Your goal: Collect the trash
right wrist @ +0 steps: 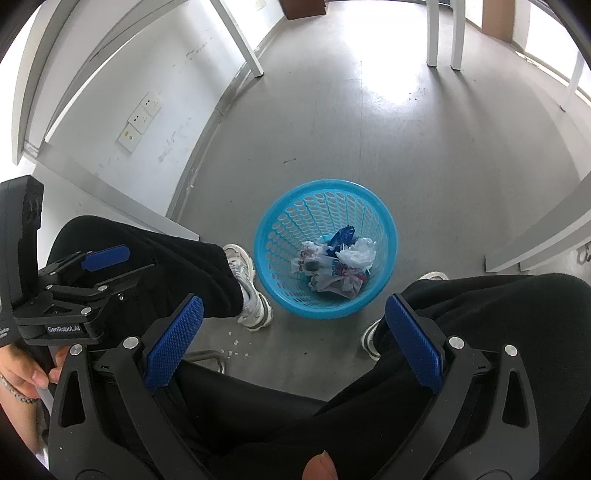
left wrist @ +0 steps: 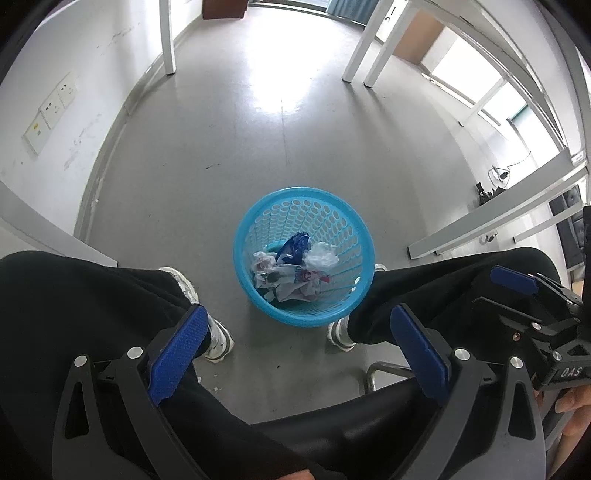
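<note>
A blue perforated waste basket (left wrist: pixel 258 295) (right wrist: pixel 273 291) stands on the grey floor between a seated person's feet. Inside lie crumpled white wrappers (left wrist: pixel 295 280) (right wrist: pixel 332 275), a white plastic wad (left wrist: pixel 322 256) (right wrist: pixel 357 254) and a dark blue packet (left wrist: pixel 293 246) (right wrist: pixel 341 236). My left gripper (left wrist: pixel 299 325) hovers high above the basket, open, nothing between its blue pads (left wrist: pixel 177 354). My right gripper (right wrist: pixel 295 319) is likewise open and empty above the person's lap. Each gripper shows at the other view's edge: the right gripper (left wrist: pixel 524 291) and the left gripper (right wrist: pixel 92 273).
The person's black trouser legs (left wrist: pixel 92 295) (right wrist: pixel 498 314) and white shoes (left wrist: pixel 216 339) (right wrist: pixel 251 295) flank the basket. White table legs (left wrist: pixel 168 37) (right wrist: pixel 443 33) stand farther off. A white wall with sockets (left wrist: pixel 55 107) (right wrist: pixel 142 118) runs on the left. A chair's metal frame (left wrist: pixel 380 369) sits below.
</note>
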The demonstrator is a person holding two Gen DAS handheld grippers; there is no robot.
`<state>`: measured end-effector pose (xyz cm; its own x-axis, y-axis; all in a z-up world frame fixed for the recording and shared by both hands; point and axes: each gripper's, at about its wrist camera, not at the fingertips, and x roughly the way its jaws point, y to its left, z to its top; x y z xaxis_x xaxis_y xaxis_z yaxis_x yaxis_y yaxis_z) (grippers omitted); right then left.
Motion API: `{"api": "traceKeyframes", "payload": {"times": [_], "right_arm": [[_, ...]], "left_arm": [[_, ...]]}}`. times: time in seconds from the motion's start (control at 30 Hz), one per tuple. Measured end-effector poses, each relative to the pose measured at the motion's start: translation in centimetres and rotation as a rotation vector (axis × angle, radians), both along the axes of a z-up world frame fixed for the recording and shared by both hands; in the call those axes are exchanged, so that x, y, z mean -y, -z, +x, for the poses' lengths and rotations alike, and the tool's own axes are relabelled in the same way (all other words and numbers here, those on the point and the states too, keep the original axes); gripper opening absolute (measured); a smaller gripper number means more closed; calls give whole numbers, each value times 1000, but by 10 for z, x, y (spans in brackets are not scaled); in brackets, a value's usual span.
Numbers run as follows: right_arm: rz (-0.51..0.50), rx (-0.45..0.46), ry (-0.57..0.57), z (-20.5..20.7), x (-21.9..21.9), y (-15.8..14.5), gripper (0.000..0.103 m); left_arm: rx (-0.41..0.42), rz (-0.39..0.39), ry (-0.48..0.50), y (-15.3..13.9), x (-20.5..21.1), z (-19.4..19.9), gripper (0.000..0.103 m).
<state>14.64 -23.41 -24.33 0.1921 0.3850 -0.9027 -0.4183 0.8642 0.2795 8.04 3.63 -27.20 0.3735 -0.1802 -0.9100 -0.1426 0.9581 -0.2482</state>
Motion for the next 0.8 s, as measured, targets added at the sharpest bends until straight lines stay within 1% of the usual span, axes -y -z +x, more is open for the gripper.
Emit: {"api": "traceKeyframes", "payload": {"times": [0.8], "right_arm": [[12, -19, 15, 4, 7, 2, 94]], "left_arm": [[2, -27, 20, 2, 2, 1, 97]]}}
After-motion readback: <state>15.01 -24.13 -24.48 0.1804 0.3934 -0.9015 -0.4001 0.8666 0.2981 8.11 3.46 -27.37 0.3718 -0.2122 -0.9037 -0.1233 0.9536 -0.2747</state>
